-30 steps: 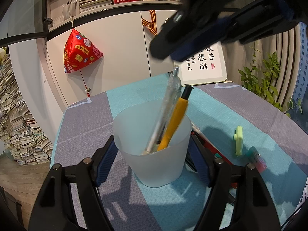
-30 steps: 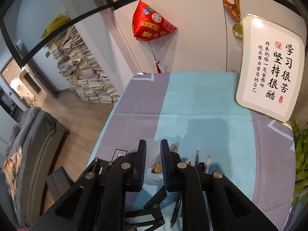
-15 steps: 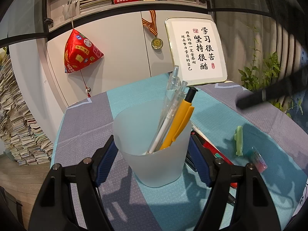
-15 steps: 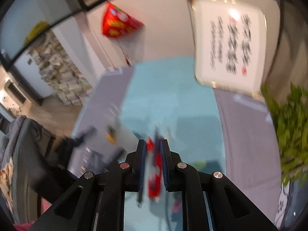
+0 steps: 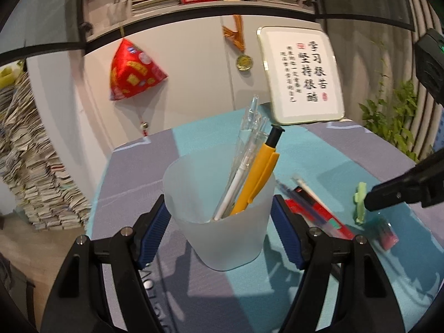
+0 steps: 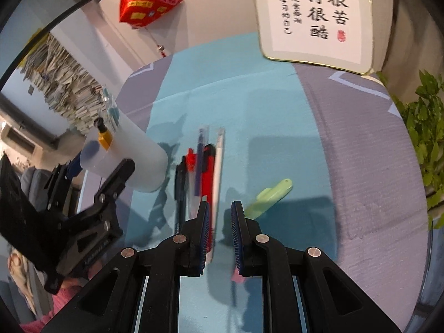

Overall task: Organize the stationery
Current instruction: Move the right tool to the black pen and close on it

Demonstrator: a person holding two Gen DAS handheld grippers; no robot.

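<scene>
The left gripper [image 5: 219, 216] has its jaws clamped on the sides of a frosted translucent cup [image 5: 222, 222], which stands upright on the table [image 5: 319, 149] covered in a teal and grey cloth. Inside the cup lean a yellow pen [image 5: 256, 180] with a black tip, a white pen [image 5: 236, 186] and a clear pen [image 5: 249, 122]. Just to the cup's right, a row of loose pens lies on the teal cloth, among them a red pen [image 6: 207, 172], a black pen [image 6: 180, 191], a blue pen [image 6: 199, 161] and a white one [image 6: 217, 166]. The right gripper [image 6: 219, 208] hovers above the near ends of these pens, its jaws nearly closed with nothing between them. A pale green clip [image 6: 270, 197] lies just to the right of the row
</scene>
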